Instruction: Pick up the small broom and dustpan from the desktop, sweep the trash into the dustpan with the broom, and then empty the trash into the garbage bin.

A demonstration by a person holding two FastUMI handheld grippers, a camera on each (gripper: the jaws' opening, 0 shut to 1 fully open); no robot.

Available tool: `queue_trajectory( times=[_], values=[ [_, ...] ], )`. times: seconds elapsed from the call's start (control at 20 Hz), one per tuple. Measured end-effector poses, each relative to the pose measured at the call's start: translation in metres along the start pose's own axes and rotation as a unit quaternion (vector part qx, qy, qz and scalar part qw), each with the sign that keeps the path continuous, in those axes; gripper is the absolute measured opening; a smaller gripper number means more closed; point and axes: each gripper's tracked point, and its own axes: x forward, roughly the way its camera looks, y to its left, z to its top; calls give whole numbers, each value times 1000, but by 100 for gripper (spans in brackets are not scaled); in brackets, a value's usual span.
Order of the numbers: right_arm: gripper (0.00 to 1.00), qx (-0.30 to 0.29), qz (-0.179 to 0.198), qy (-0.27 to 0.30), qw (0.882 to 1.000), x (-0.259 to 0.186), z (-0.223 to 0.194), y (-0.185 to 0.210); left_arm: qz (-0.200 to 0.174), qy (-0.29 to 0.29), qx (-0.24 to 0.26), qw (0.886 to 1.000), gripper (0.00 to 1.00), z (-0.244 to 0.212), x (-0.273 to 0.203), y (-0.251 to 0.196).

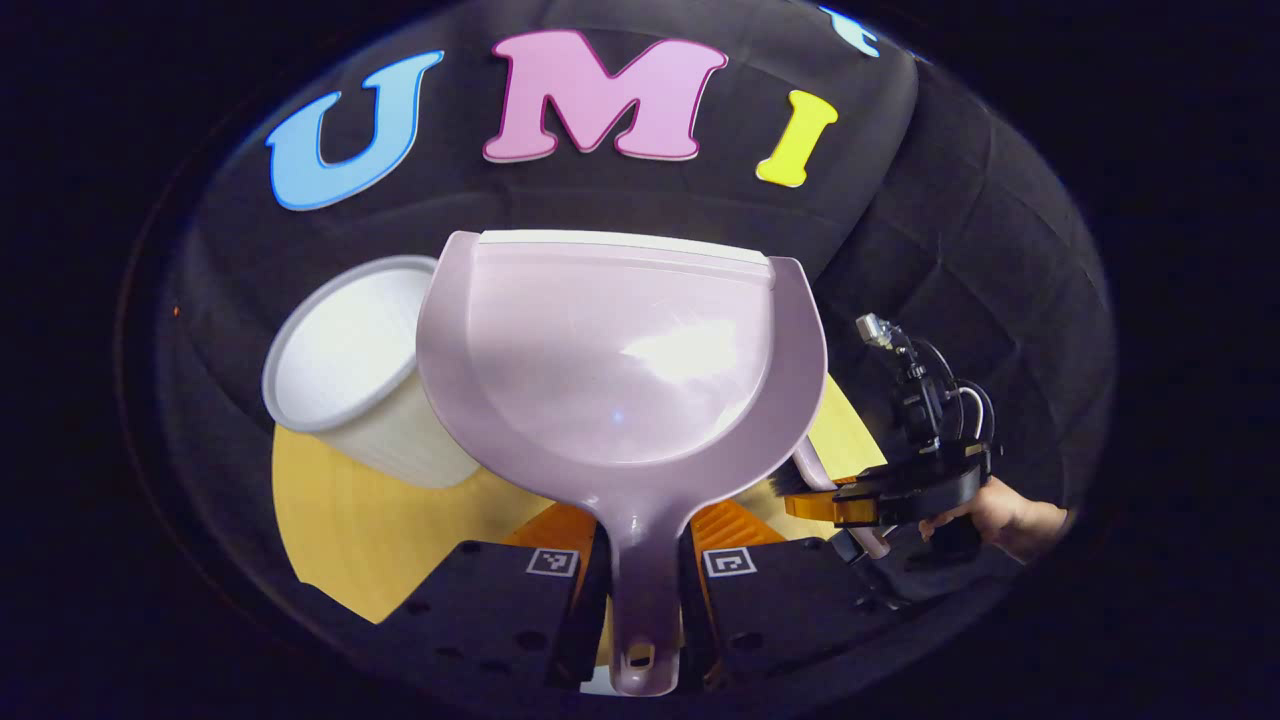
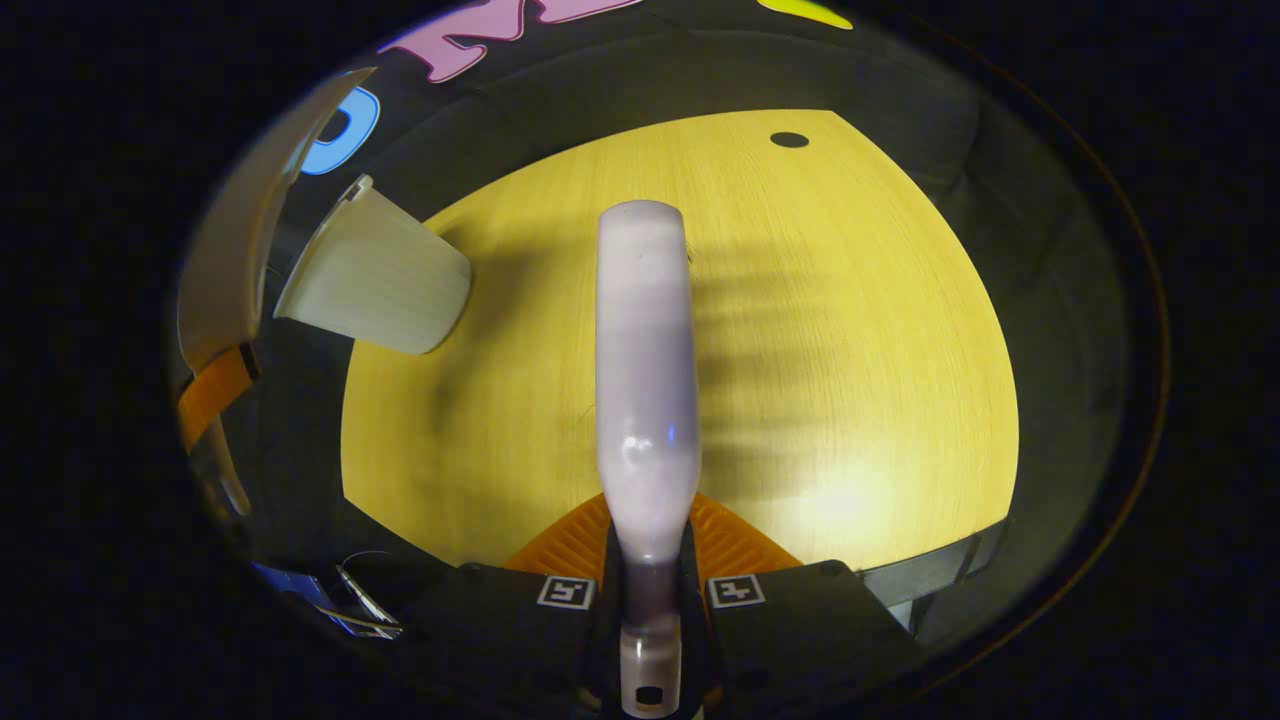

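My left gripper [image 1: 640,590] is shut on the handle of a lilac dustpan [image 1: 610,360], held up above the table with its hollow facing me and nothing lying in it. A white garbage bin [image 1: 350,370] stands just behind the pan's left side, its mouth open. To the right, a hand holds my right gripper [image 1: 860,500] with the broom [image 1: 812,468] in it. In the right gripper view, my right gripper [image 2: 645,600] is shut on the lilac broom [image 2: 645,370], which points out over the table. The bin [image 2: 385,280] and the dustpan's edge [image 2: 230,260] lie to its left.
The yellow wooden table [image 2: 850,350] stretches ahead and to the right of the broom, with a small dark round hole [image 2: 789,139] near its far edge. Black booth cloth surrounds the table. The table's near right edge [image 2: 930,570] sits close to my right gripper.
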Motion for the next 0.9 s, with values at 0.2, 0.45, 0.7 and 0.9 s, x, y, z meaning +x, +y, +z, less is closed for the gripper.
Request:
queue_trajectory(
  times=[0.2, 0.45, 0.7, 0.9],
  values=[
    [27, -11, -15, 21, 1000, 27, -8, -9, 39, 57, -24, 997, 29, -52, 66, 5],
    [27, -40, -29, 40, 998, 76, 6, 3, 79, 116, -72, 987, 29, -93, 117, 26],
    [27, -36, -40, 60, 997, 113, 19, 6, 63, 134, -117, 982, 29, -72, 118, 44],
    [27, -20, -44, 80, 996, 116, 14, 7, 59, 151, -150, 975, 29, -78, 115, 43]
  ],
)
